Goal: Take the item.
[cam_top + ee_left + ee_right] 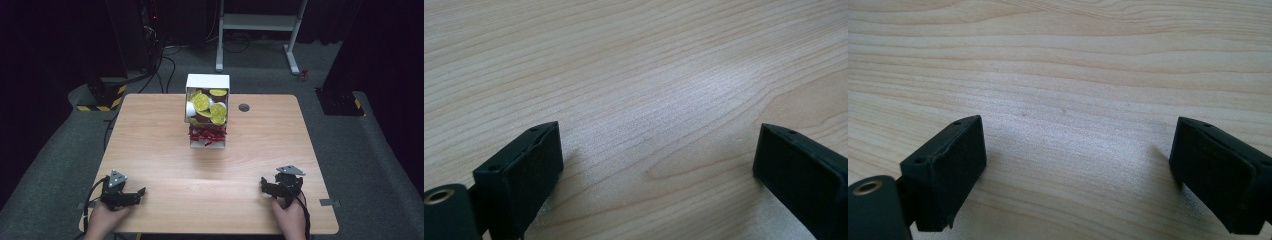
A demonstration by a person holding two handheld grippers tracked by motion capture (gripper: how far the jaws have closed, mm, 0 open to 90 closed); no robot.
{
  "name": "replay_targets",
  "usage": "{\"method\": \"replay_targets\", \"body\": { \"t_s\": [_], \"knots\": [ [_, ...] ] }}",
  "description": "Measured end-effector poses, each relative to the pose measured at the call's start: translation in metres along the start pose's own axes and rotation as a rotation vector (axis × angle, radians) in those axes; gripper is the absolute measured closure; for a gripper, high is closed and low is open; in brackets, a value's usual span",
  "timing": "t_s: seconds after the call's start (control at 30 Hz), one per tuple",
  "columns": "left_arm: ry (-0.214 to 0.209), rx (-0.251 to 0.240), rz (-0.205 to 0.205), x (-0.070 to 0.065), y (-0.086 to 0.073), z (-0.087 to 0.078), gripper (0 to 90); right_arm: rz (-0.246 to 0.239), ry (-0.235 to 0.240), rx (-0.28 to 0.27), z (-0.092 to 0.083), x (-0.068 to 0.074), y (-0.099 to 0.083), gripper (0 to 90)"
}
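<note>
A white box (207, 82) stands at the far middle of the wooden table (150, 150), holding several round cups with yellow lids (201, 102) above a lower shelf of small red pieces (206, 134). My left gripper (139, 192) rests near the front left edge, held by a hand, jaws wide apart over bare wood (659, 145). Near the front right edge sits my right gripper (265, 184), likewise open with nothing between its jaws (1078, 150). Both grippers lie far from the box.
A dark round grommet hole (244, 107) sits in the tabletop right of the box. Beyond the table stand a white desk frame (260, 22) and cables on grey carpet. A yellow-black striped base (100, 102) lies at the far left.
</note>
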State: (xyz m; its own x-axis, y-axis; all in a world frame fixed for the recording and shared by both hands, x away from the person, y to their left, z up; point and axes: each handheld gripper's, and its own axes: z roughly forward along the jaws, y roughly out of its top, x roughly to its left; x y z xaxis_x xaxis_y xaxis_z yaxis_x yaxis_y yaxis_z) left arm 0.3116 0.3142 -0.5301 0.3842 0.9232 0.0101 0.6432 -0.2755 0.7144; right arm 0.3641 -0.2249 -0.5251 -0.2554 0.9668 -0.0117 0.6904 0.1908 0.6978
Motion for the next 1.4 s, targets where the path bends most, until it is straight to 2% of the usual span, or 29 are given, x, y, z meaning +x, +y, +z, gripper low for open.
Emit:
{"method": "replay_targets", "body": {
  "t_s": [0.5, 0.67, 0.8, 1.03, 1.2, 1.23, 1.4],
  "knots": [
    [-0.013, 0.017, 0.014, -0.0003, 0.0045, 0.0026, 4.9, -0.03, 0.024, -0.003, -0.0036, -0.001, -0.0039, 7.7],
    [-0.017, 0.017, 0.018, -0.0008, 0.005, 0.0022, 6.4, -0.032, 0.031, -0.002, -0.0044, -0.0011, -0.0044, 7.8],
    [-0.027, 0.008, 0.027, -0.0004, 0.0051, 0.0011, 11.1, -0.038, 0.035, 0.0, -0.0056, -0.001, -0.0057, 7.8],
    [-0.03, 0.02, 0.03, 0.0001, 0.0061, -0.0005, 14.9, -0.045, 0.036, -0.002, -0.0056, -0.0013, -0.0058, 7.8],
    [-0.046, 0.006, 0.013, 0.0011, 0.0069, -0.0012, 15.1, -0.045, 0.036, -0.002, -0.0056, -0.0013, -0.0059, 7.8],
    [-0.054, -0.009, 0.006, 0.001, 0.0072, -0.0025, 15.2, -0.045, 0.036, -0.003, -0.0056, -0.0013, -0.0058, 7.8],
    [-0.065, -0.037, 0.027, -0.0016, 0.0092, -0.006, 15.6, -0.045, 0.036, -0.002, -0.0056, -0.0013, -0.0059, 7.8]
  ]
}}
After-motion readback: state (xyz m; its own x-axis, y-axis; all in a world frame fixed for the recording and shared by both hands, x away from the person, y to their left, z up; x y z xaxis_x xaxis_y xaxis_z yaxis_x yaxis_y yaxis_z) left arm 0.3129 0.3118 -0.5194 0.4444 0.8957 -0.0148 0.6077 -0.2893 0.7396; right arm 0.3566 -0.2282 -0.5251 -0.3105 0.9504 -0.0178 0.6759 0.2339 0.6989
